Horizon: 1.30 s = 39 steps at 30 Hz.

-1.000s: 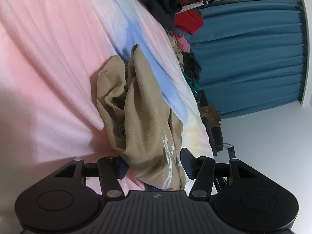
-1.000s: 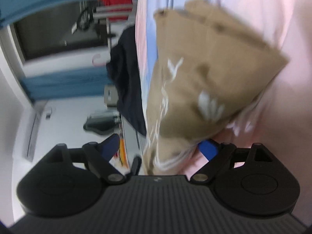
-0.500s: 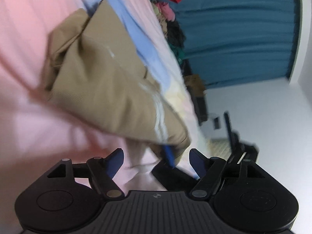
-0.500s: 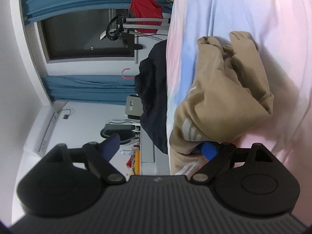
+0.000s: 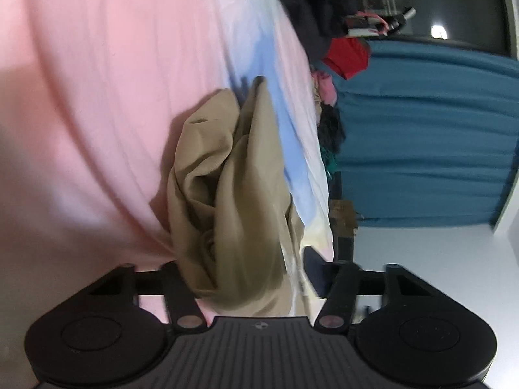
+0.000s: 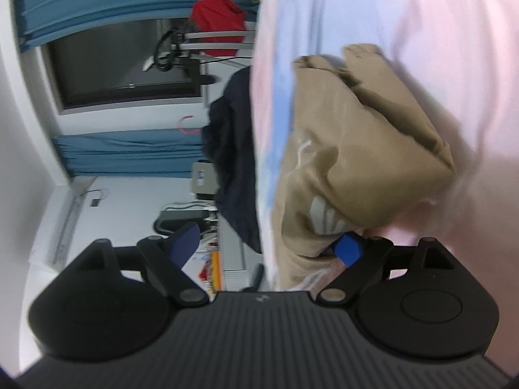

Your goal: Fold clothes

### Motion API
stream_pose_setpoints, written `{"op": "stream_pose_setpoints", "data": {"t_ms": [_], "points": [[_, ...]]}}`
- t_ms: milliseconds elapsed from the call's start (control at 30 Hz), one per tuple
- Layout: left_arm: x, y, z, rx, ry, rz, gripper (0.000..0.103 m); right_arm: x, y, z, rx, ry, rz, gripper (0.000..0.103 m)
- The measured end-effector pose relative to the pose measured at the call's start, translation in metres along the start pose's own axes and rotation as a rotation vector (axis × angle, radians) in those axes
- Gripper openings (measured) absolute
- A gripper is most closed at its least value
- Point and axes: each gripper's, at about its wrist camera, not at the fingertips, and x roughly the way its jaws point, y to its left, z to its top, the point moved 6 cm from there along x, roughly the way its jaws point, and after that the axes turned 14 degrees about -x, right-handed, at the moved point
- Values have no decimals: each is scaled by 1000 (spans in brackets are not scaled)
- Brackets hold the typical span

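Observation:
A tan garment with white stripes (image 5: 233,201) lies bunched on a pink and blue bedsheet (image 5: 97,97). In the left wrist view its near end fills the gap between my left gripper's (image 5: 249,275) wide-apart fingers; the left finger tip is hidden under the cloth. In the right wrist view the same garment (image 6: 356,149) hangs in folds over the bed edge. My right gripper (image 6: 266,249) is open; its right blue pad (image 6: 348,249) touches the garment's lower edge and the left pad (image 6: 185,241) is free in the air.
A dark garment (image 6: 233,162) lies on the bed's far side, also showing in the left wrist view (image 5: 311,6). Red clothing (image 5: 347,55), a pile of mixed clothes (image 5: 327,123), blue curtains (image 5: 421,136) and a dark window (image 6: 123,68) lie beyond the bed.
The left wrist view has swung back, so the garment again lies lengthwise between its fingers. The right gripper has moved closer to the garment, with blur.

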Motion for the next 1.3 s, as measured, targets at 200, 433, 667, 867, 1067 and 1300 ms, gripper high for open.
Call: {"op": "stream_pose_setpoints", "data": {"t_ms": [200,433,667,867,1067,1300], "points": [[-1,-18,-6,141,-22,5,32,-8,-26,-4,59,-50,-110,88],[-2,-20,-1,103,-20,-16,25,-13,-31,-5,54,-94,-157,71],[-3,-29,6,81,-28,-82,22,-17,-32,-6,57,-5,-228,71],[0,-36,14,78,-29,-120,20,7,-38,0,118,31,-174,72],[12,-39,16,76,-27,-123,20,-11,-48,9,187,-119,-198,70],[-7,-36,16,88,-36,-131,20,-12,-42,20,80,-144,-242,49]]}}
